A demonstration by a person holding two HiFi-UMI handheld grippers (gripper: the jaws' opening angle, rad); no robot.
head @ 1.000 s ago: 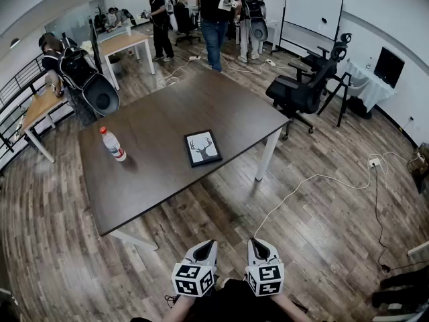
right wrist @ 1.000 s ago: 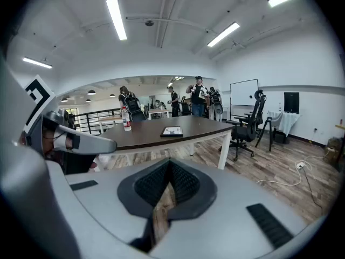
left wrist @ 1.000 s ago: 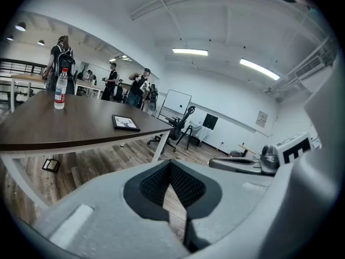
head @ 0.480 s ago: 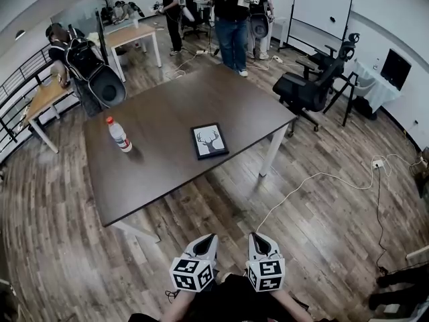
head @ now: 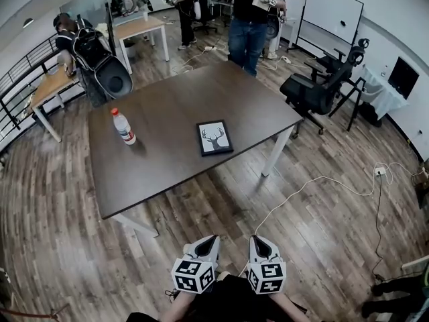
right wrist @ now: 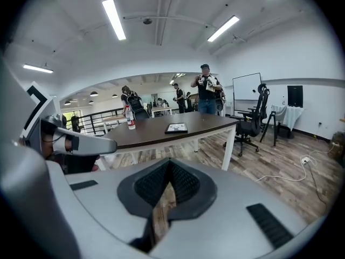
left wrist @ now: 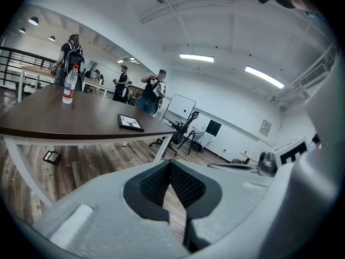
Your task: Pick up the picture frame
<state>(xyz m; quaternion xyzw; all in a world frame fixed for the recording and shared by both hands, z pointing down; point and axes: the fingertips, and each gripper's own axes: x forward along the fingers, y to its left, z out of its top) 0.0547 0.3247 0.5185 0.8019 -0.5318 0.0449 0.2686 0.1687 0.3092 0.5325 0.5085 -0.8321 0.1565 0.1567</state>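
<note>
A dark brown table (head: 167,149) on white legs is set on a wood-plank floor (head: 322,227). A black picture frame (head: 214,137) with a deer-head print is laid flat toward the top's right end. A red-capped water bottle (head: 123,127) is stood upright toward the left end, well apart from the frame.

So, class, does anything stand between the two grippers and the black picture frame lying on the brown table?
Nothing visible blocks it. Between the left gripper, the right gripper and the black deer-print picture frame lie only wooden floor and the dark brown table. The clear plastic bottle stands to the frame's left.
</note>
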